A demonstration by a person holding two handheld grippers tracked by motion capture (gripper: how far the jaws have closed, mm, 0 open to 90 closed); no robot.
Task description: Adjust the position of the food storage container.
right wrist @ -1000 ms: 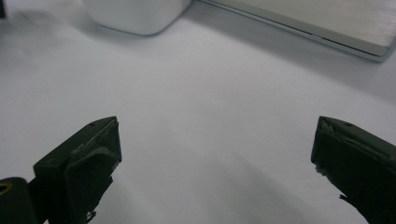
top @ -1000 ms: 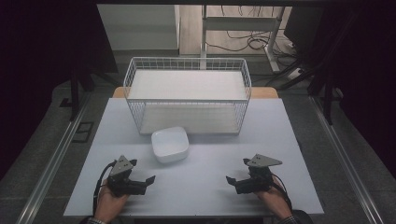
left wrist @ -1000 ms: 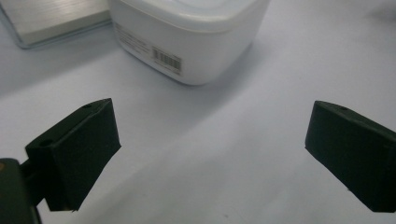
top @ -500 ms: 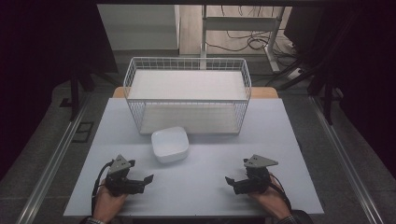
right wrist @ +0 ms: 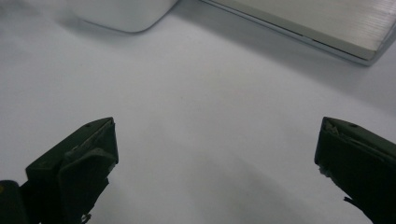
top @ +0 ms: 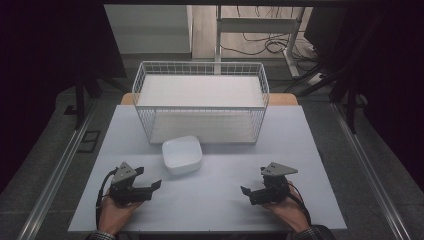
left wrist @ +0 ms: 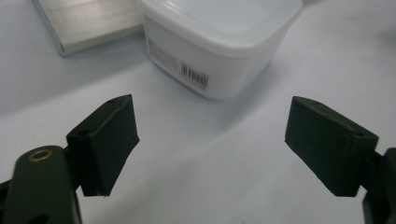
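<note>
A white square plastic container (top: 182,155) sits on the white table (top: 215,200), just in front of a white wire basket (top: 200,102). My left gripper (top: 156,184) rests low at the front left, open, its jaws pointing right toward the container (left wrist: 219,42), which stands a short way ahead of them and carries a small label. My right gripper (top: 245,190) lies at the front right, open, jaws pointing left with bare table between them. A corner of the container (right wrist: 123,14) shows at the top left of the right gripper view.
The basket stands at the back middle of the table on a pale board (left wrist: 88,23) (right wrist: 317,23). A hand (top: 114,215) holds each gripper near the table's front edge. Dark floor and metal rails (top: 55,175) flank the table.
</note>
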